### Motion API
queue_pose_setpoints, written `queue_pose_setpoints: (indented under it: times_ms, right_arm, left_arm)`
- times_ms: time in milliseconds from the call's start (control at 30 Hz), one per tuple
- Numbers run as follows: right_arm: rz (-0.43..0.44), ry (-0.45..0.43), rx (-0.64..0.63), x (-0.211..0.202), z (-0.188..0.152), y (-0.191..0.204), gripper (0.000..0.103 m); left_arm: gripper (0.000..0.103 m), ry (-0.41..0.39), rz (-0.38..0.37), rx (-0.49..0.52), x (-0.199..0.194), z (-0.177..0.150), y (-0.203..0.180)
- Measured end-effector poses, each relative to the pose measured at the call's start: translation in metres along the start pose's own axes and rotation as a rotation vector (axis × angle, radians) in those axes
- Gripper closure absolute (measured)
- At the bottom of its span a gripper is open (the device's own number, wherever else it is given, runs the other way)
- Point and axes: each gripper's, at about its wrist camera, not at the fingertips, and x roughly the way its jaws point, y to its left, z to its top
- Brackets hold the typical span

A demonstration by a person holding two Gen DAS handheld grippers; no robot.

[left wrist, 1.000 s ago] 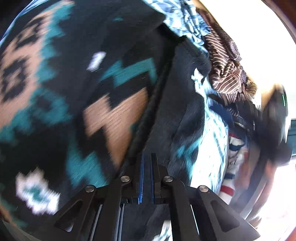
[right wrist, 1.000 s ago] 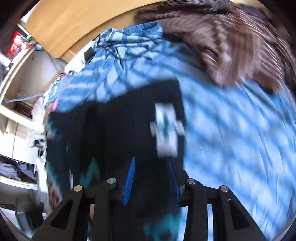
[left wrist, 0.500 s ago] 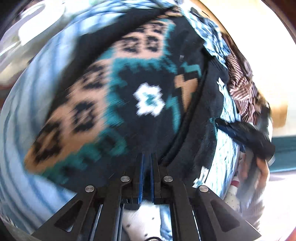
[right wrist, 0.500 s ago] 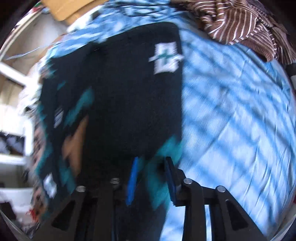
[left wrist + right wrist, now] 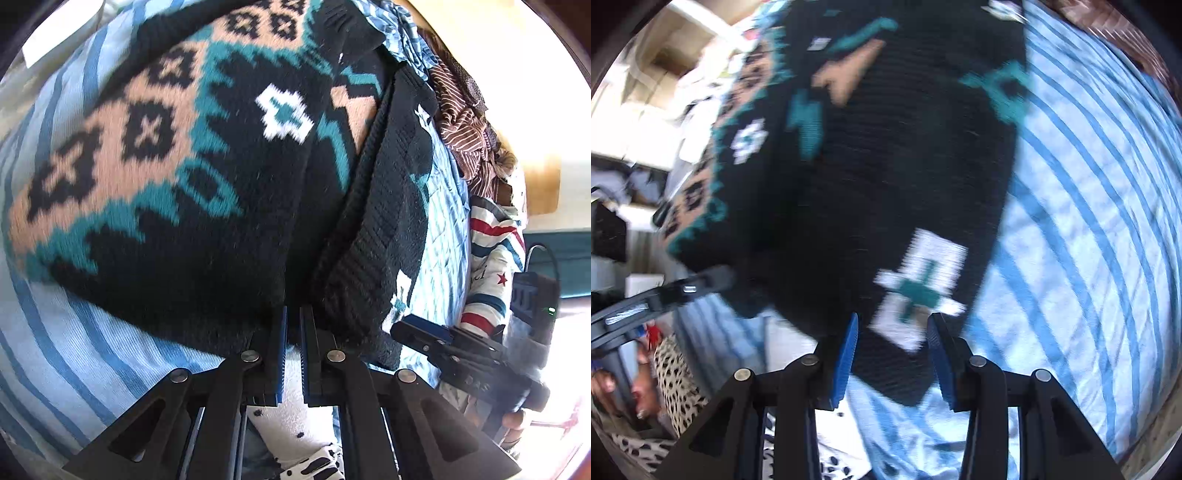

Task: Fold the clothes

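Here, in the left wrist view, the left gripper has its blue pads nearly together, pinching the near hem of the sweater, a black knit with teal, tan and white patterns. The sweater spreads from the fingertips up toward twelve o'clock over a blue striped sheet. At one o'clock a brown striped garment lies crumpled beyond it, and at three o'clock sits a white one with red and blue stripes. The right gripper shows at four o'clock, just beside the sweater's ribbed edge.

In the right wrist view, blurred, the right gripper has its jaws partly apart and just been opening; the sweater's edge with a white cross lies between them, the pads not pressing it. The sheet fills three o'clock. The left gripper reaches in at nine o'clock.
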Motion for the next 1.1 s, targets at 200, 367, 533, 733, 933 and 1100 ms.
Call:
queue_pose_setpoints:
  times_ms: [200, 367, 533, 733, 933, 1100]
  right_arm:
    - [-0.011, 0.144, -0.075, 0.035, -0.017, 0.011, 0.053]
    - [-0.016, 0.137, -0.069, 0.023, -0.030, 0.008, 0.055]
    - [0.007, -0.015, -0.058, -0.014, -0.007, 0.014, 0.053]
    - [-0.048, -0.040, -0.249, 0.011, 0.056, 0.043, 0.051]
    - [-0.255, -0.013, -0.525, 0.049, 0.041, 0.091, 0.045]
    - [-0.075, -0.005, -0.409, 0.017, 0.050, 0.067, 0.047]
  left_arm:
    - [0.098, 0.002, 0.005, -0.056, -0.011, -0.010, 0.019]
    - [0.098, -0.064, 0.006, -0.072, -0.019, -0.001, 0.020]
    - [0.097, -0.190, 0.084, -0.031, -0.047, 0.012, 0.010]
    - [0.097, -0.247, 0.255, 0.007, -0.041, 0.030, 0.018]
    - [0.098, -0.223, 0.203, -0.066, -0.017, 0.036, 0.047]
    - [0.098, -0.251, 0.010, -0.199, -0.019, 0.033, 0.080]
